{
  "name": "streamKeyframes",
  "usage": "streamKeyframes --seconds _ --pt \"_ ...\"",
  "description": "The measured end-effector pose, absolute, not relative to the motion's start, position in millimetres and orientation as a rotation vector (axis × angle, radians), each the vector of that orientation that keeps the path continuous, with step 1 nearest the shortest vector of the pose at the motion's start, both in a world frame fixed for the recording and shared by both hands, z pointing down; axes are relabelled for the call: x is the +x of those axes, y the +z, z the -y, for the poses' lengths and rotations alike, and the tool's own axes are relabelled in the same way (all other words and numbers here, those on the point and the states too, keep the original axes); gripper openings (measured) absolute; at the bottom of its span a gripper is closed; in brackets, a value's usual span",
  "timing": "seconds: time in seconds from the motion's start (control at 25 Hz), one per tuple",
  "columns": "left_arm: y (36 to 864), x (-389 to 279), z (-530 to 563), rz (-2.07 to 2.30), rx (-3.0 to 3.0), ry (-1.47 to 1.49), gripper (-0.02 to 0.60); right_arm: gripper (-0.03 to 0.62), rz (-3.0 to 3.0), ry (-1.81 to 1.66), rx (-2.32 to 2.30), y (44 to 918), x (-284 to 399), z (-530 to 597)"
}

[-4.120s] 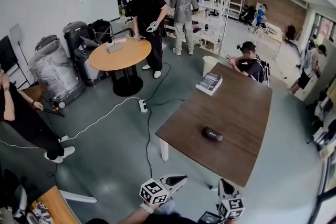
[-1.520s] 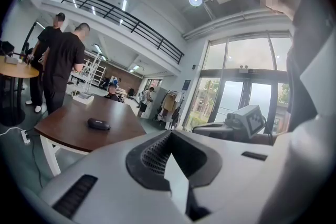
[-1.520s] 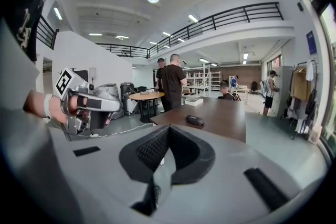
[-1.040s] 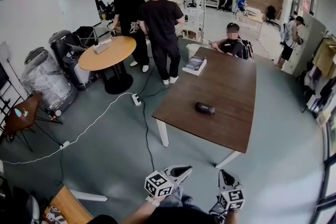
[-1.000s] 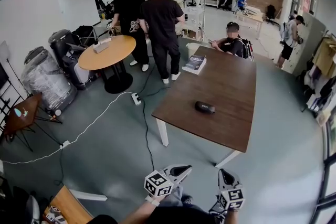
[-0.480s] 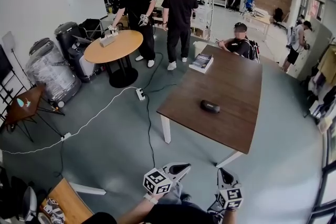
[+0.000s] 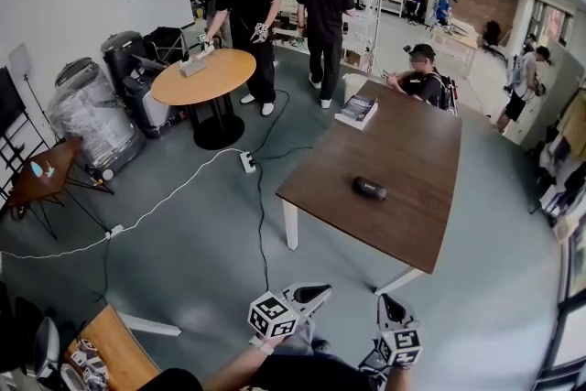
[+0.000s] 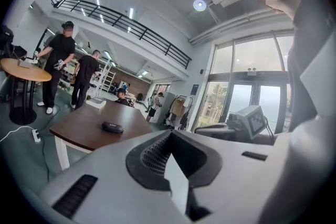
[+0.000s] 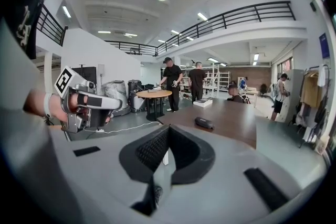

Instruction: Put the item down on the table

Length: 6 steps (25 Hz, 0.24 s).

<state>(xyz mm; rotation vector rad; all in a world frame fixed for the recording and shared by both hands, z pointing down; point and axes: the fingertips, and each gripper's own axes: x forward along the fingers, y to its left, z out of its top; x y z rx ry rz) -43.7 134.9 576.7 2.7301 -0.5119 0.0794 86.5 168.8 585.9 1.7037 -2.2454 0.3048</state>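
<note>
A black oblong case (image 7: 370,189) lies near the middle of the long brown table (image 7: 339,197); it also shows as the case (image 8: 112,127) and the case (image 9: 204,123) in the two gripper views. Both grippers hang low at the head view's bottom edge, over the floor and short of the table's near edge. My left gripper (image 7: 309,294) is shut, its jaws meeting with nothing between them (image 8: 169,157). My right gripper (image 7: 392,306) is shut as well and holds nothing (image 9: 164,157). The right gripper view shows the left gripper (image 9: 100,105) off to its left.
A book (image 7: 358,111) lies at the table's far end, where a person (image 7: 423,82) sits. Two people stand by a round wooden table (image 7: 206,76). A power strip (image 7: 248,162) and cables cross the floor. Wrapped equipment (image 7: 92,124) lines the left wall; a small wooden table (image 7: 114,352) is at lower left.
The table lies farther from me than four seconds ago. One standing person has walked from the table's corner back towards the shelves. Both grippers have stayed shut and almost still.
</note>
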Motion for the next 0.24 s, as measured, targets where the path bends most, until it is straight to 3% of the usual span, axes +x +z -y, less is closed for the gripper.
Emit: streamKeyframes --seconds 0.24 --pt "576.0 -42.0 -129.6 0.522 2.725 0.080 0.005 -0.012 2.246 0.313 1.700 584.6 90.3 -163.9"
